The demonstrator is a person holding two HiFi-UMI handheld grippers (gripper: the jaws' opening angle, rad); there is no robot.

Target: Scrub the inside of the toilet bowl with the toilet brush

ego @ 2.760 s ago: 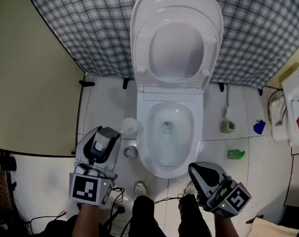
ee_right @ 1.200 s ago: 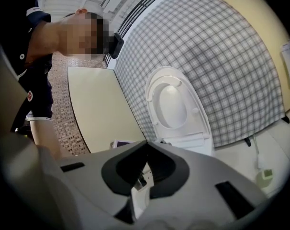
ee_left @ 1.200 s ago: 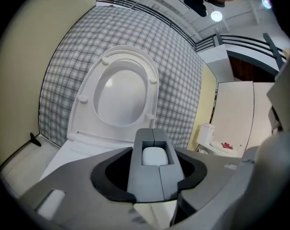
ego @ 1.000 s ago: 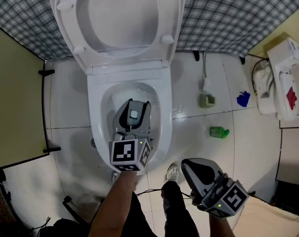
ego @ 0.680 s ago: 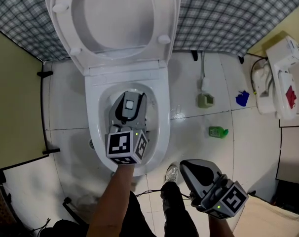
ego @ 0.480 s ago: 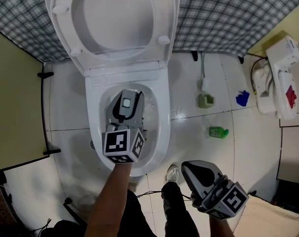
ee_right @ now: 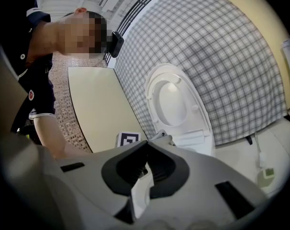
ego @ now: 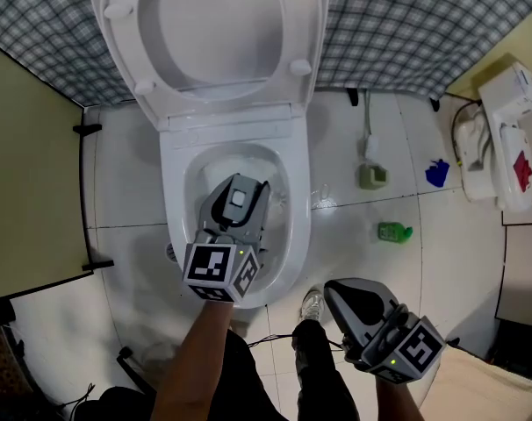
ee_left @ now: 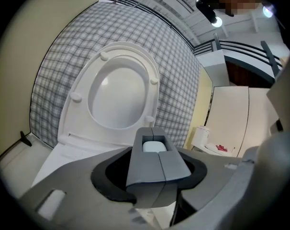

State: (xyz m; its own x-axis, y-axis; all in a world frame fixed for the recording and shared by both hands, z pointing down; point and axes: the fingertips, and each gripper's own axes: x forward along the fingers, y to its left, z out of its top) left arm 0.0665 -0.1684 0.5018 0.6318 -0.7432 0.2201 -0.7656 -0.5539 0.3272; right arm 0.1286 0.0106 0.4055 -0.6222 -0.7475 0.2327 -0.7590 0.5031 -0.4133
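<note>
The white toilet bowl (ego: 298, 213) stands open, its seat and lid (ego: 215, 24) raised against the plaid curtain. My left gripper (ego: 240, 188) hangs over the bowl, shut on the toilet brush; the white top of its handle (ego: 239, 198) shows between the jaws. In the left gripper view that handle end (ee_left: 154, 146) sits at the tips of the left gripper (ee_left: 153, 131), with the raised lid (ee_left: 117, 95) beyond. The brush head is hidden under the gripper. My right gripper (ego: 346, 293) is held low on the right, shut and empty; in the right gripper view its jaws (ee_right: 147, 143) meet.
On the floor tiles right of the toilet lie a green bottle (ego: 393, 231), a blue object (ego: 437, 174) and a small grey-green tool (ego: 371, 175). A white appliance (ego: 507, 139) sits far right. A yellow partition (ego: 29, 191) closes the left. Shoes (ego: 312, 305) and cables lie below the bowl.
My left gripper came from the floor left of the toilet into the bowl with the brush. In the last second it shifted toward the bowl's far left, then back. The right gripper stayed put.
</note>
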